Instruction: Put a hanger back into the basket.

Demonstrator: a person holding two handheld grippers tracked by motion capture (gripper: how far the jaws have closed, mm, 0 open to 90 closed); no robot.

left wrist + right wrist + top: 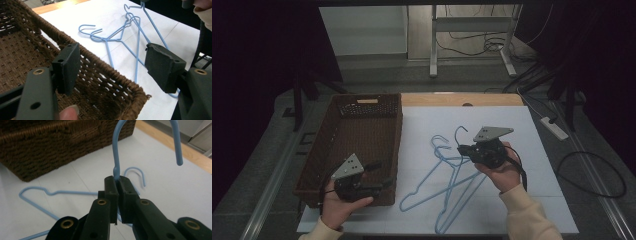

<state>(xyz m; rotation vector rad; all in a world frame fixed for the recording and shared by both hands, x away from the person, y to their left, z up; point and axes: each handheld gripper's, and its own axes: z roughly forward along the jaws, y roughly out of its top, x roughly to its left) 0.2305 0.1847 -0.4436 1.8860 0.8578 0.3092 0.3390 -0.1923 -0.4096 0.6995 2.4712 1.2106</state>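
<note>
The right gripper (117, 182) pinches the neck of a blue hanger (115, 150) with its fingers pressed together; more blue hangers (447, 182) lie on the white tabletop (532, 165); the left gripper (112, 67) hangs over the brown basket (339, 125) corner, fingers spread wide.

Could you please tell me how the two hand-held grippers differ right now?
The left hand-held gripper has its jaws wide apart and holds nothing; the right hand-held gripper is shut on a blue hanger at its neck. The left one hovers at the wicker basket; the right one is above the white mat. Both are black, with grey plates.
</note>
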